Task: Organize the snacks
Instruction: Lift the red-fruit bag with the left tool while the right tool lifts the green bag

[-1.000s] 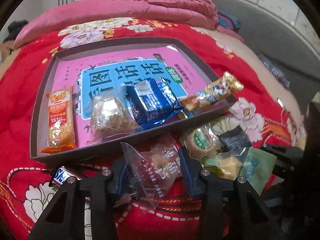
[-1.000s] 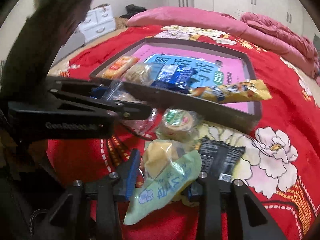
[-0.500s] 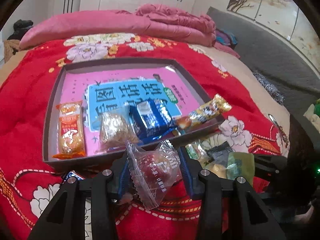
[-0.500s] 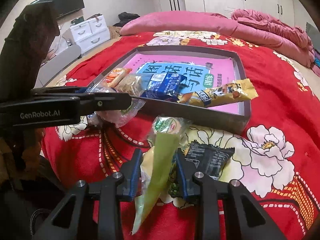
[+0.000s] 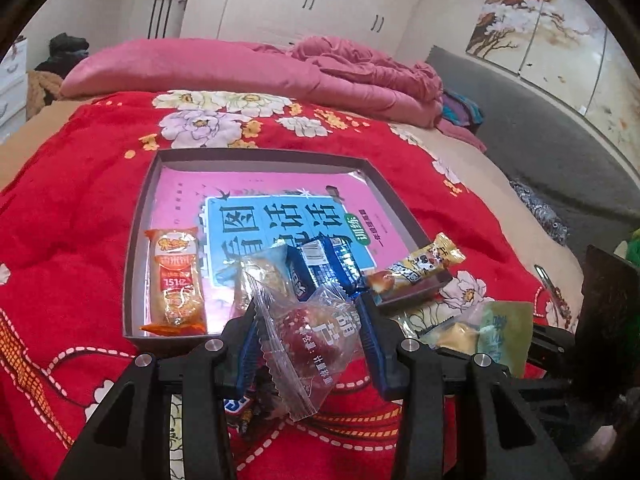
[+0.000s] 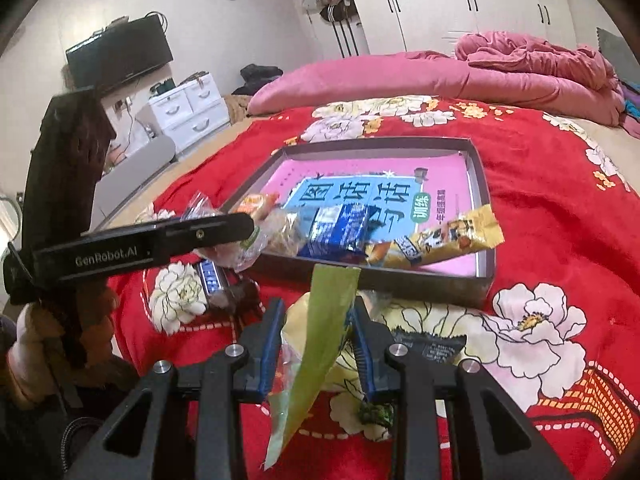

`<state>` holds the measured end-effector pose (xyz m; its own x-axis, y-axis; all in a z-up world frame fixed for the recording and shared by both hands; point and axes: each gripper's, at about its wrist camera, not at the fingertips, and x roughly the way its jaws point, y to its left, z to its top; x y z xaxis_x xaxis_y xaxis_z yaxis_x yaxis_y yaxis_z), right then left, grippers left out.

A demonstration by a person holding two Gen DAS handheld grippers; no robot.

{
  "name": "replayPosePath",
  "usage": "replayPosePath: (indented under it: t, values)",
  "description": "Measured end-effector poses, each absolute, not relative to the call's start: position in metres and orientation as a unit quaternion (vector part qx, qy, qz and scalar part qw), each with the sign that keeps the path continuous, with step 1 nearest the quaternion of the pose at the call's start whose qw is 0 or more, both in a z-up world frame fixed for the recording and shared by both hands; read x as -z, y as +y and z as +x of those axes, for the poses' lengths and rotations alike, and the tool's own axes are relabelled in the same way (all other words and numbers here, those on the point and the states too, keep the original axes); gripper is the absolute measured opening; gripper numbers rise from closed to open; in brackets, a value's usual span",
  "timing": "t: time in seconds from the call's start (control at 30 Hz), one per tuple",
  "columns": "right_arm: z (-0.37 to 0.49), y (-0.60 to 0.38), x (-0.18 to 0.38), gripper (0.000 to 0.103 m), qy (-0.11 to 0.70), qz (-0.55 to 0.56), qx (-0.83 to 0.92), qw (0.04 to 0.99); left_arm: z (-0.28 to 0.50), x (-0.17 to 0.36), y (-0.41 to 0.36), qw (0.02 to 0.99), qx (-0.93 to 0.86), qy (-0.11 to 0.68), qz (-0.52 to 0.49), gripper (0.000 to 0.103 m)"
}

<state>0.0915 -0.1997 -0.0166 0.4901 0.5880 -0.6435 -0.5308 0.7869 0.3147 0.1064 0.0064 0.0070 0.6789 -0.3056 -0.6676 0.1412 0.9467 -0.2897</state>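
My left gripper is shut on a clear packet with a red sweet, held just above the near wall of the grey tray. The tray holds an orange packet, a clear cake packet and a blue packet. A yellow bar rests over its right wall. My right gripper is shut on a pale green packet, lifted off the red quilt in front of the tray. In the right wrist view the left gripper reaches in from the left, holding its packet.
On the quilt near the tray lie a black packet, a blue-wrapped bar, a small green sweet and a round yellow cake under my right gripper. Pink pillows lie behind. A grey sofa stands right.
Both grippers rose with their packets. The right gripper closed on the green packet, which now stands on edge, clear of the quilt. The red sweet packet lifted up to the tray's front edge.
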Motion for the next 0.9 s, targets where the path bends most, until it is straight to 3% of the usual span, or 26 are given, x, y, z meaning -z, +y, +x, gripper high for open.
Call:
replayPosePath:
  t: [0.9]
  values:
    - [0.117, -0.202, 0.003, 0.033, 0.368, 0.077, -0.294, 0.879, 0.107, -0.015, 0.037, 0.924, 0.080, 0.353, -0.119, 0.046]
